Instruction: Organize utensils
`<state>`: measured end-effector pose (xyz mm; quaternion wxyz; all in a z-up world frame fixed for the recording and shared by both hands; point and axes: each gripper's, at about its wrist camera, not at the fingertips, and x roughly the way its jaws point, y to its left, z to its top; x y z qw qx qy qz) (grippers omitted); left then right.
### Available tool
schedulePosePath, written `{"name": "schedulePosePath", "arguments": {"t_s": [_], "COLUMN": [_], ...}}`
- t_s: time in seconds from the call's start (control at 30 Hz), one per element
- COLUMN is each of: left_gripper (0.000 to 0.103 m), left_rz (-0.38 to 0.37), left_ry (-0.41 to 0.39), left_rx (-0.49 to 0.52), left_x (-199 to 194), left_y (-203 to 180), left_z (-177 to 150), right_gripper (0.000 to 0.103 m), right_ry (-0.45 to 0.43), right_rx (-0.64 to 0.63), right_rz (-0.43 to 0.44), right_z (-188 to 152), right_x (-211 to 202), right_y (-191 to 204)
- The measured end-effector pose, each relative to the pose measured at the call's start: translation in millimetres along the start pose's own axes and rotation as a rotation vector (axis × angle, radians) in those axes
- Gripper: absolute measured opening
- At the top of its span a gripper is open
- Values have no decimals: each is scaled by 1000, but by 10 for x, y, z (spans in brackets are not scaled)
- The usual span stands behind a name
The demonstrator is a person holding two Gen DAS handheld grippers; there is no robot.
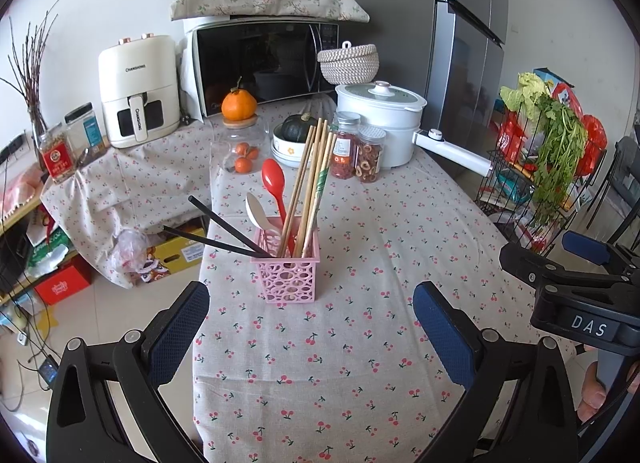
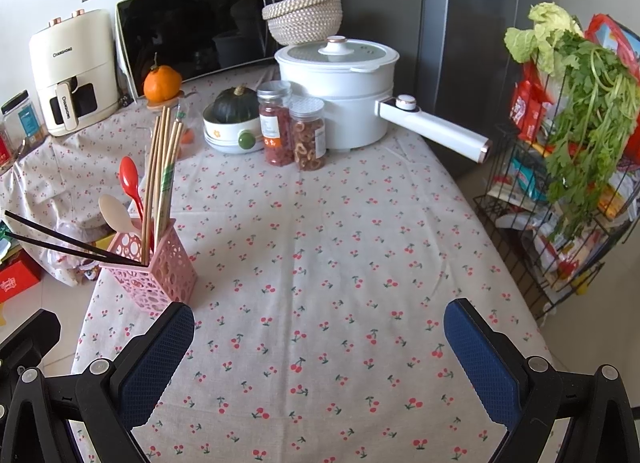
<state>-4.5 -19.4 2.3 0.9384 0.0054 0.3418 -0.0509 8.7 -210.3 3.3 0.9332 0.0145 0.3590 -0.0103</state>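
Near the surface's [image 2: 320, 263] left edge stands the pink basket [image 1: 288, 275] holding chopsticks [image 1: 310, 179] and spoons; left gripper [image 1: 311, 327] and right gripper [image 2: 319, 363] fingers spread wide, empty. Only the left view shows the right gripper's body; bare cloth lies ahead.

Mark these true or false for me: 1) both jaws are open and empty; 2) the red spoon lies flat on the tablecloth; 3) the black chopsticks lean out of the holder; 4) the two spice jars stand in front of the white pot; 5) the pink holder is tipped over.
1) True: left gripper and right gripper hold nothing.
2) False: the red spoon stands in the pink holder.
3) True: the black chopsticks slant out leftward.
4) True: the spice jars stand before the white pot.
5) False: it stands upright.
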Motion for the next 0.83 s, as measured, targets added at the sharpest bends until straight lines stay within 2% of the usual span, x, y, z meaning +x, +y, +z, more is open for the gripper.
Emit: {"name": "schedulePosePath", "arguments": {"t_s": [0.63, 0.83], "left_gripper": [103, 103], "left_rz": [-1, -2], "left_ry": [6, 10], "left_rx": [7, 17], "left_x": [12, 71], "left_y": [-13, -13], "left_z": [-27, -81], "right_gripper": [103, 103], "right_ry": [12, 40], "right_rx": [-5, 7], "right_rz": [1, 2], "right_z": [-26, -21], "right_x": [22, 104], "right_y": [32, 9]}}
